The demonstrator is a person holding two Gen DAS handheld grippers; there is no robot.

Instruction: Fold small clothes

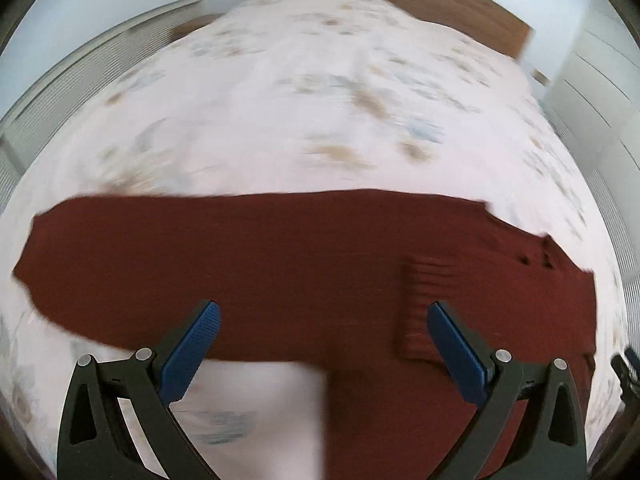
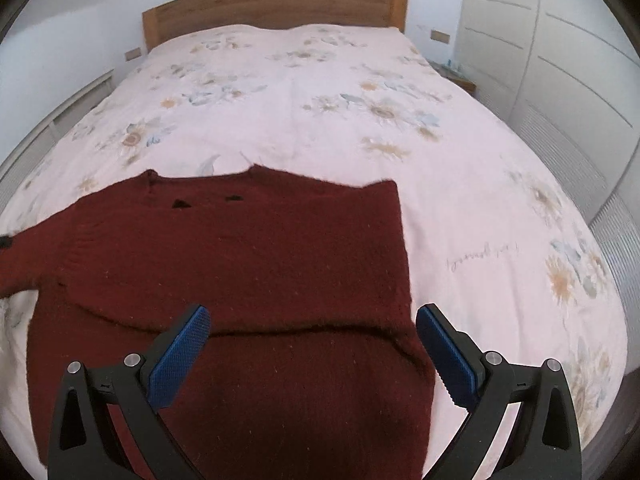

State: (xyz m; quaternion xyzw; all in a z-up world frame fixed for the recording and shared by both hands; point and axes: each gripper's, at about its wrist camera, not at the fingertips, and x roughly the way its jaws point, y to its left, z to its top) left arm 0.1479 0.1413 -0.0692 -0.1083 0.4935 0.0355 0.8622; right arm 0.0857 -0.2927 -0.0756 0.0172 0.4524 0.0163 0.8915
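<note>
Both tools (image 1: 323,318) (image 2: 313,320) spread wide above maroon sweater (image 2: 240,264), its hem cut off

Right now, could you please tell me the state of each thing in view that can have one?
Dark red knitted sweater: lying flat on the bed, right sleeve already folded across the body, left sleeve spread out to the side, nothing gripping it.
Pink floral bedspread: spread smooth over the bed.
Left gripper: blue fingers wide open, holding nothing.
Right gripper: blue fingers wide open, holding nothing.
</note>
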